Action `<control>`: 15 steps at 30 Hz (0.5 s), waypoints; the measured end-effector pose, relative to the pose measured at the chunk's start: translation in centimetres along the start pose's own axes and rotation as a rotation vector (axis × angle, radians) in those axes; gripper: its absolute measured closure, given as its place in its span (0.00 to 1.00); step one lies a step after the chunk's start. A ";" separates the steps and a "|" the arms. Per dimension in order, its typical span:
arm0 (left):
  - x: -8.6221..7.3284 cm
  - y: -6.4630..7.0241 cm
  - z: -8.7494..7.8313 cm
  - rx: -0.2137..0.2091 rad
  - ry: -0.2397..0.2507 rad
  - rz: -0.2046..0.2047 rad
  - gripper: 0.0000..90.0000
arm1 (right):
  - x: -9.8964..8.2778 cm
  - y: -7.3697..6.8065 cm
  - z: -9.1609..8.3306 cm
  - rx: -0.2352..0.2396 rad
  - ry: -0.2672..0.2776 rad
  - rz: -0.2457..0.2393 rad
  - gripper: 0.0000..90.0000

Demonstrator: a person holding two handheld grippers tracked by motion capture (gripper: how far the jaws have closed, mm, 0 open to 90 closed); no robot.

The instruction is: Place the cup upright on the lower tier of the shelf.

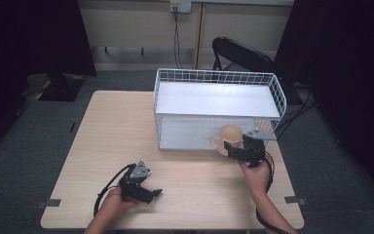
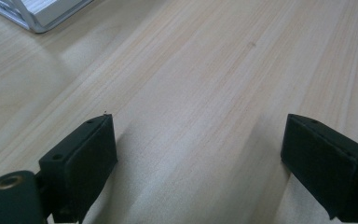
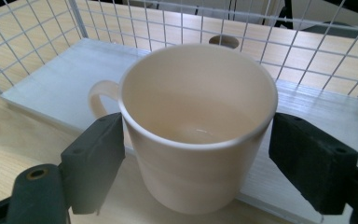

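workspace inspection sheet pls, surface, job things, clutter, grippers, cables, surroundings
surface: light wooden table, bare around the left hand-held gripper.
job's things: cream mug, upright and empty, at the front edge of the lower shelf of the white wire rack; its handle points to the left in the right gripper view.
clutter: nothing seen.
grippers: right hand-held gripper has a jaw on each side of the mug, with small gaps at the pads, so it reads as open; left hand-held gripper is open with only table between its jaws.
cables: a black cable trails from the left hand-held gripper; another hangs from a wall socket.
surroundings: black chair behind the rack, grey floor, dark curtains at both sides.
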State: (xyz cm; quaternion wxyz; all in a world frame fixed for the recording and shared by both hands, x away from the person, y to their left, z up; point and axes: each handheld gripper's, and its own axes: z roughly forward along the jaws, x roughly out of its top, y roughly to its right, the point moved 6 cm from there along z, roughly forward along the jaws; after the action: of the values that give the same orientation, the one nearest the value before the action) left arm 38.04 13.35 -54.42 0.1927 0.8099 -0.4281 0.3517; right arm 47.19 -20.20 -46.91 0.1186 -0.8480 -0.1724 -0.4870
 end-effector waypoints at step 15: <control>0.0 0.0 0.0 0.000 0.000 0.000 0.11 | -0.5 0.3 0.3 0.006 -0.011 -0.004 0.44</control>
State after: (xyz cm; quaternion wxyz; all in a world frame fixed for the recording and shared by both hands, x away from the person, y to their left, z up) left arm 38.04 13.35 -54.42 0.1926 0.8098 -0.4282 0.3517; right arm 47.30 -20.44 -47.55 0.1192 -0.8499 -0.1758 -0.4822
